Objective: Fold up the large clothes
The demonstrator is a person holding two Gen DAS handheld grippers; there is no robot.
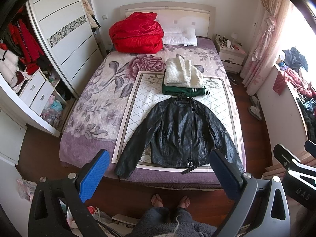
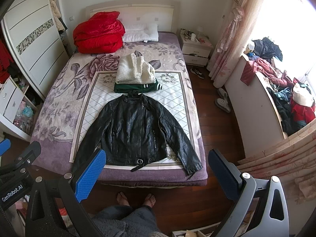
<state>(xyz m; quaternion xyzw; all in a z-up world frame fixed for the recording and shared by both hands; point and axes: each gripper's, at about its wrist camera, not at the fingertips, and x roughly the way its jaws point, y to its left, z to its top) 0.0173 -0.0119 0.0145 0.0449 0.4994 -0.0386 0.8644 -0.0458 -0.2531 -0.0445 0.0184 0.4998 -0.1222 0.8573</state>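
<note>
black jacket [image 1: 180, 132] flat on bed [image 1: 94, 106] | left cuff hidden behind fingers | both jaws wide, empty

Home bedroom — bed [image 1: 88, 106] w/ pillow [image 1: 179, 36], wardrobe [image 1: 65, 39], nightstand [image 1: 231, 56], curtains [image 1: 264, 39].

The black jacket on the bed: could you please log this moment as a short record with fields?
garment: black leather jacket, spread flat, front up, sleeves out, zipped
surface: white quilted mat on the bed
stack behind collar: white knit folded on green garment
left tongs: open, above bed foot, empty
right tongs: open, empty
fold: not begun
</note>
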